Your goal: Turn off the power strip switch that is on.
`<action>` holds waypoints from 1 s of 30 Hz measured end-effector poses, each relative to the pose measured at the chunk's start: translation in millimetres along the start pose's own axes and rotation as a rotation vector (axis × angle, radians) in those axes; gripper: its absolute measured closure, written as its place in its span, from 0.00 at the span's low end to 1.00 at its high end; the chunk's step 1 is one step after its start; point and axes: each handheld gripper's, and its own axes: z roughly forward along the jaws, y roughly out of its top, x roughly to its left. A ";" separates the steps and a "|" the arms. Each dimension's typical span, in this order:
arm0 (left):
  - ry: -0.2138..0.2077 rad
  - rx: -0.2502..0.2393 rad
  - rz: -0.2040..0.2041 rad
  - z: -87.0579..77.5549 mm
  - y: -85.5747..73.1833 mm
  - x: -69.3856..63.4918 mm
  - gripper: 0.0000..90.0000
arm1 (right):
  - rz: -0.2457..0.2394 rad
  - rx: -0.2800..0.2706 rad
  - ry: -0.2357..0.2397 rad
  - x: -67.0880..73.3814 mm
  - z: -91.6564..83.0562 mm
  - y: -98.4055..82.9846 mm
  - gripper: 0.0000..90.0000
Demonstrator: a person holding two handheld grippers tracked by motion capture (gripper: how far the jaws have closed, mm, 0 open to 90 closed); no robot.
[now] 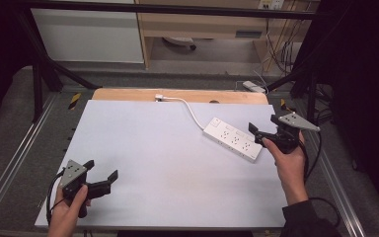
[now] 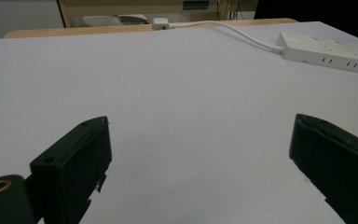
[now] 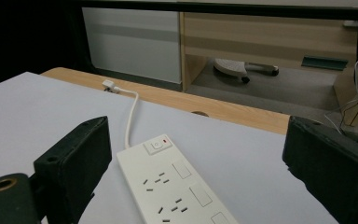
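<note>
Where grippers part — one power strip [image 1: 233,138]; two grippers

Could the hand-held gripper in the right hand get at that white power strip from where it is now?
Probably yes: the right hand-held gripper hovers open at the power strip, nothing between them.

glossy white plastic power strip [image 3: 177,186], matt tabletop [image 1: 153,148].

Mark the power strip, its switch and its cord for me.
power strip [image 1: 233,138], high view, middle of its white top face
switch [image 3: 157,145], right gripper view, rocker at the strip's cord end
cord [image 1: 192,112], high view, mid-run between plug and strip
</note>
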 end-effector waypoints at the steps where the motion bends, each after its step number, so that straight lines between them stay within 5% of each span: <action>1: -0.001 0.003 -0.001 0.2 -0.1 -0.2 0.06 | 0.011 -0.003 -0.001 -0.5 1.1 -0.6 0.18; 6: 0.007 0.001 0.003 0.5 0.7 -0.7 0.06 | 0.022 0.017 -0.039 1.2 9.2 -5.4 0.33; 12: 0.008 -0.004 -0.002 0.5 0.5 -0.3 0.06 | 0.021 0.012 -0.040 -0.3 13.2 -5.9 0.40; 30: 0.008 0.006 -0.011 1.9 -1.0 0.3 0.06 | -0.055 -0.009 -0.041 -5.2 30.3 -7.8 0.84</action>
